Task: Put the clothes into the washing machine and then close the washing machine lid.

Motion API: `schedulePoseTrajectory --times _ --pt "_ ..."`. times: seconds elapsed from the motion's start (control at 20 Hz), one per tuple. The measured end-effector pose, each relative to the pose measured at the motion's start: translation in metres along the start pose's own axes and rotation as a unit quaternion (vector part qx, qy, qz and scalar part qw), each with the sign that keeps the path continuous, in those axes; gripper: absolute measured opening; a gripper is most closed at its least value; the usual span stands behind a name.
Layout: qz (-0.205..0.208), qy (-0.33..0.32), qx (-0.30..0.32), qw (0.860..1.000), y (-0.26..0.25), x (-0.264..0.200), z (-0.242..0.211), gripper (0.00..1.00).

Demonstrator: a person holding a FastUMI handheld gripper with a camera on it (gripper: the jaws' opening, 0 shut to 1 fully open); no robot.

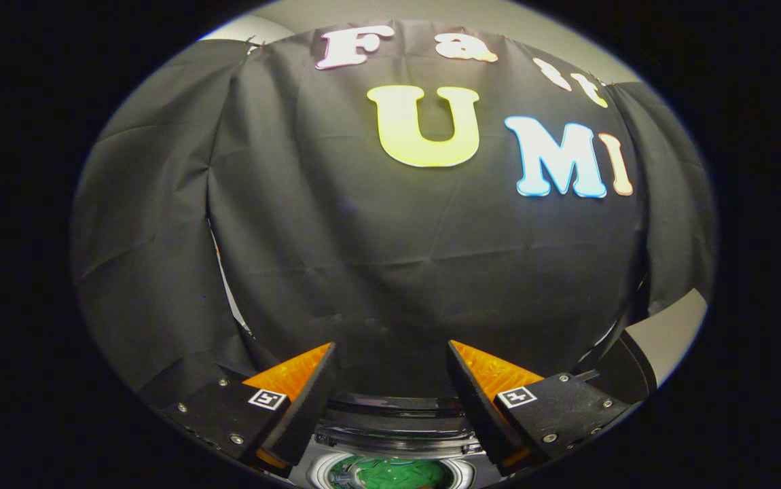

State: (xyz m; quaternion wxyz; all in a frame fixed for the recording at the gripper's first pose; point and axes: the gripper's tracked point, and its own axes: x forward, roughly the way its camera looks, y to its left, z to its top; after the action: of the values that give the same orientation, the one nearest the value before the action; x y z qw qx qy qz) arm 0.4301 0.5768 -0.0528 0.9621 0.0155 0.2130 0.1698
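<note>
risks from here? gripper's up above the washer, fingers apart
1. The gripper is open and holds nothing; green clothes sit in the washing machine drum below, so any cloth hanging near the rim could snag the lid.
2. The fingers point at the booth wall, the opening barely in sight: reaching for the lid may be misjudged.

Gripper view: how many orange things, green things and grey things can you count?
Orange: 2, the finger pads of the open gripper, jaws apart.
Green: 1, the clothes in the washing machine.
Grey: 1, the lid.
Total: 4
</note>
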Motion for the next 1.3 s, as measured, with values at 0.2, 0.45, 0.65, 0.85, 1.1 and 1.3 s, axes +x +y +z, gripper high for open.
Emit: schedulePoseTrajectory --times 0.2,0.45,0.65,0.85,1.1,1.3 --pt "-0.014 0.045 0.015 0.999 -0.006 0.012 -0.016 0.97" --pt "-0.018 0.049 0.003 0.999 -0.009 0.011 -0.023 0.97" --pt "-0.013 0.016 -0.001 1.0 -0.007 0.002 -0.022 0.98" --pt "-0.001 -0.006 -0.003 1.0 -0.005 -0.013 -0.027 0.98" --pt "0.007 -0.03 -0.008 1.0 -0.002 -0.033 -0.035 0.98" --pt "0.01 -0.049 -0.015 0.999 0.004 -0.052 -0.044 0.98"
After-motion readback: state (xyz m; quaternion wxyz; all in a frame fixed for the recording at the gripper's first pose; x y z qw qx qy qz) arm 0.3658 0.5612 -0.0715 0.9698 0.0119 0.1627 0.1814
